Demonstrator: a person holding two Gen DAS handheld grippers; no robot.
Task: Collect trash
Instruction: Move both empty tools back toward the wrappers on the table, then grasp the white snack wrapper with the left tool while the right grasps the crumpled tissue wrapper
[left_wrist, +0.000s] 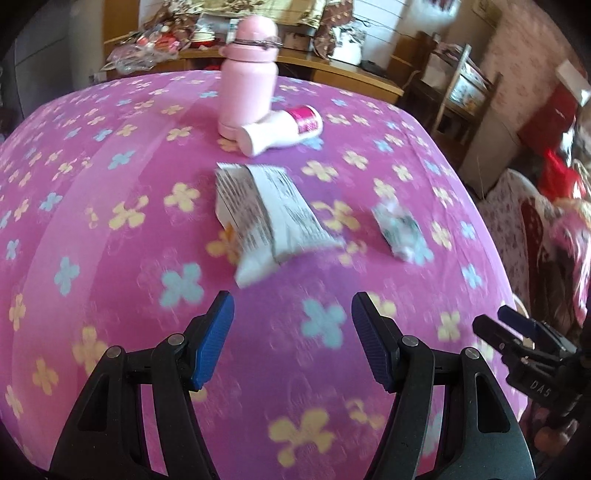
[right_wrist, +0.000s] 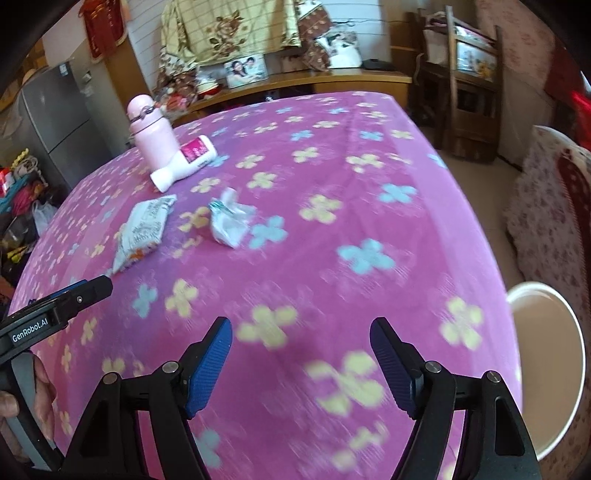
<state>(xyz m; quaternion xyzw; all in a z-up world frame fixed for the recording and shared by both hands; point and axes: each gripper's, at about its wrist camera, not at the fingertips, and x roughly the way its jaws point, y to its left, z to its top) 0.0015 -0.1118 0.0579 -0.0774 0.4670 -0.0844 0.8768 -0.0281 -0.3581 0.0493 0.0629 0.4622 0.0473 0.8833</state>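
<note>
I am holding my left tongs (left_wrist: 291, 343) and right tongs (right_wrist: 301, 363) spread and empty above the counter (right_wrist: 369, 184); the wrapper (left_wrist: 266, 214) and crumpled paper (right_wrist: 231, 221) are lying ahead, the bin (right_wrist: 546, 369) waiting just beside the right edge

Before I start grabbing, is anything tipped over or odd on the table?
Yes: the white bottle with the pink label lies on its side against the upright pink flask. A crumpled wrapper and a flattened packet lie nearby.
</note>
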